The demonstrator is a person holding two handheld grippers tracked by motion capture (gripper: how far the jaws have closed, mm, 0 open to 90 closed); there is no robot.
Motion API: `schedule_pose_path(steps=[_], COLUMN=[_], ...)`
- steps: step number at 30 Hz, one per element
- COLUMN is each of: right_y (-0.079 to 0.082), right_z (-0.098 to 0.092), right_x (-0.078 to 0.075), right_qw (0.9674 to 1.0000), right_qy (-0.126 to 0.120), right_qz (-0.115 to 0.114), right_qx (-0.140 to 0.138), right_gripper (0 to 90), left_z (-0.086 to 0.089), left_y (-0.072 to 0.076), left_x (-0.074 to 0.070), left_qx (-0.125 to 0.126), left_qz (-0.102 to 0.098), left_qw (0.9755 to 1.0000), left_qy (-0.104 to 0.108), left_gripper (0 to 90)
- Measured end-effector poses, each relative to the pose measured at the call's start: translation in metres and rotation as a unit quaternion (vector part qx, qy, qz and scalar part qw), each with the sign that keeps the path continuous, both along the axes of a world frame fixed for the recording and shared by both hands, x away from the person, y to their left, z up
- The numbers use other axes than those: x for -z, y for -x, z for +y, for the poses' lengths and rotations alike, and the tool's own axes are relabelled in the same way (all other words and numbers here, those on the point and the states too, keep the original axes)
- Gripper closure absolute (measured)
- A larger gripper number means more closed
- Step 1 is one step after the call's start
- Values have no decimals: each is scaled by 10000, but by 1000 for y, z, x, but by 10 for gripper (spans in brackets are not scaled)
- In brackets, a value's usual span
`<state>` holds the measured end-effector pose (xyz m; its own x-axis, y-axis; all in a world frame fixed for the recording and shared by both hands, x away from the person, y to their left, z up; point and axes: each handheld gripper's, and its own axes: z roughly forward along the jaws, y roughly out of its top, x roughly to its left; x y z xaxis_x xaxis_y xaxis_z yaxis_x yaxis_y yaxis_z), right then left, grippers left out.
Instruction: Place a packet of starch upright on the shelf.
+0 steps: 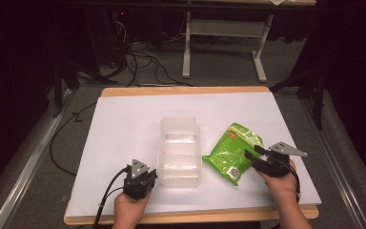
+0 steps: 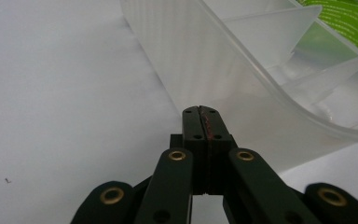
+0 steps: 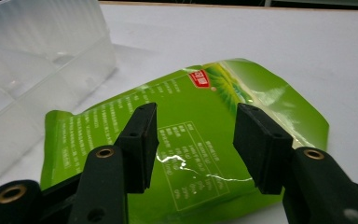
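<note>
Green snack bag [image 1: 233, 152] lies flat on the table [image 1: 124, 129], just right of the clear plastic bin [image 1: 179, 150]. Right gripper [image 3: 193, 144] hovers over it, jaws apart; it should likely pinch a bag edge squarely. Left gripper [image 2: 200, 122], jaws together, rests beside the bin's wall

The white table surface [image 1: 124, 124] is bright and evenly lit from above, while the room around it is very dark. The green packet [image 3: 191, 140] shows small white glare streaks. The high view is soft and grainy; near jaws in both gripper views are slightly blurred.
</note>
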<state>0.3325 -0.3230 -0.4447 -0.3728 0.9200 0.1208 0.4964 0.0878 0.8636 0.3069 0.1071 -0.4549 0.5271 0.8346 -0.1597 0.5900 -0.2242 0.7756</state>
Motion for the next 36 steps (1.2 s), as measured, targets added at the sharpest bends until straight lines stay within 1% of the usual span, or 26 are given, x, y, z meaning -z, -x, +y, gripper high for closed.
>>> schedule_pose_path(steps=[2,4,6,7,8,9,10,11,13,14,15,18,19,20,21,23,24,25,27,28,29,31,32,33,35,36], right_y=[-1,-2,-3,-4,-4,-5,-5,-6,-6,-6,-7,-6,-5,-5,-5,-5,-6,-6,-7,-8,-10,-11,-16,-19,-25,-29], right_z=[-3,-6,-7,-7,-7,-7,-7,-7,-7,-7,-8,-10,-10,-11,-11,-11,-11,-12,-13,-14,-15,-16,-18,-20,-25,-27], right_x=[1,2,2,2,2,3,3,4,4,4,4,3,3,2,2,0,0,0,0,-1,-1,-1,-2,-2,-4,-4], right_qw=[10000,10000,10000,10000,10000,9999,9999,9999,9998,9998,9998,9999,9999,9999,9999,9998,9998,9997,9998,9998,9998,9997,9996,9994,9988,9984], right_qy=[-8,2,20,31,31,106,106,114,137,141,157,99,84,115,104,151,181,191,164,116,67,73,105,41,-80,-129], right_qz=[26,30,47,46,46,42,42,65,67,74,70,32,29,0,10,-13,-18,-10,-3,-12,-18,-2,6,40,85,124], right_qx=[46,71,75,67,67,46,46,66,91,110,109,105,114,107,128,127,120,123,137,159,169,212,261,330,466,543], right_gripper=[501,499,495,492,492,491,491,491,491,491,491,480,476,471,467,459,456,453,446,440,432,424,420,418,415,407], left_z=[1,3,5,7,7,9,9,8,2,0,-3,-7,-6,-4,-2,2,5,7,13,14,16,17,17,18,17,18], left_y=[1,0,-1,-3,-3,-6,-6,-7,-5,-3,-2,-1,-2,-3,-5,-6,-8,-8,-10,-12,-13,-14,-13,-12,-11,-11], left_x=[-1,-3,-4,-4,-4,-2,-2,2,4,4,5,5,5,4,2,-2,-5,-6,-12,-13,-14,-14,-17,-20,-24,-26], left_qx=[8,-32,-95,-113,-113,-120,-120,-32,103,139,190,205,175,166,119,69,42,50,59,62,72,76,54,33,50,44], left_qz=[5,-23,-71,-85,-85,-37,-37,102,122,96,122,109,111,108,78,-23,-124,-172,-358,-391,-371,-358,-395,-444,-554,-619], left_qw=[10000,9999,9997,9998,9998,9999,9999,9998,9998,9998,9997,9997,9998,9998,9998,9999,9999,9998,9993,9992,9993,9993,9992,9990,9985,9981], left_qy=[60,149,194,149,149,109,109,143,102,72,73,45,72,95,147,156,105,67,10,-1,-41,-52,35,69,27,-48], left_gripper=[900,900,900,900,900,900,900,900,900,900,900,900,898,866,846,806,787,757,706,661,615,604,593,585,566,558])
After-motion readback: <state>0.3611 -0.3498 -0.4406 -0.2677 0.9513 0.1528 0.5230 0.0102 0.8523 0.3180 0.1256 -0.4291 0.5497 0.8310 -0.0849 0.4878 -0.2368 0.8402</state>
